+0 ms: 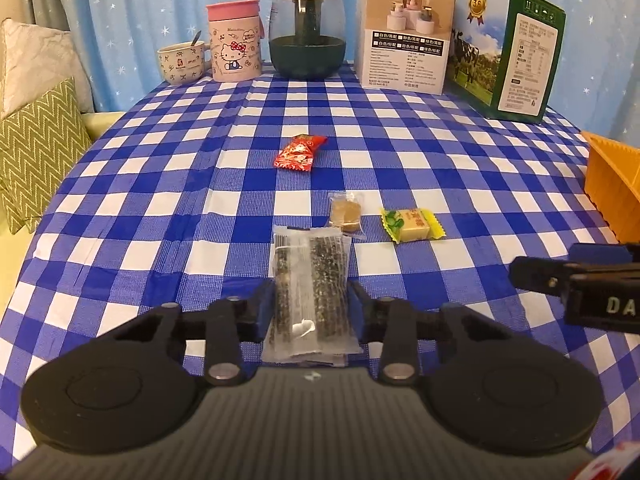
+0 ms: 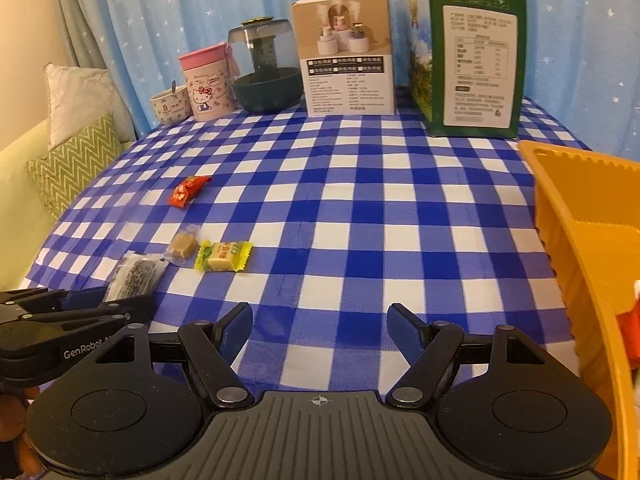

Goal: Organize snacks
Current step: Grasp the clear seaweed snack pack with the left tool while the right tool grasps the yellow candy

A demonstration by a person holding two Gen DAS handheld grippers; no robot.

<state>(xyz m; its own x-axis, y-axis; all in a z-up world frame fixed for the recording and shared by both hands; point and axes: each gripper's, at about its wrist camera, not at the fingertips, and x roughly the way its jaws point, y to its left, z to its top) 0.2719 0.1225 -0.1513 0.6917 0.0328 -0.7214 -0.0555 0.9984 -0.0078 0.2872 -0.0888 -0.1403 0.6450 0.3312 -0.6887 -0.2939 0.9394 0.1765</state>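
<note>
A clear packet of dark seaweed sticks (image 1: 310, 280) lies on the blue checked tablecloth (image 1: 160, 200), and my left gripper (image 1: 310, 304) is shut on its near end, blue pads against both sides. The right wrist view shows this packet (image 2: 136, 274) in the left gripper (image 2: 80, 308). A brown sweet in clear wrap (image 1: 347, 212), a yellow-green wrapped sweet (image 1: 412, 222) and a red sweet (image 1: 298, 152) lie farther out. My right gripper (image 2: 320, 332) stands open over bare cloth, beside an orange basket (image 2: 580, 216) holding something red (image 2: 628, 320).
Along the far edge stand a mug with a spoon (image 1: 182, 62), a pink cartoon-cat cup (image 1: 236, 42), a dark glass-domed pot (image 1: 306, 32), a white box (image 1: 404, 36) and a green carton (image 1: 516, 52). Cushions (image 1: 36, 148) lie left of the table.
</note>
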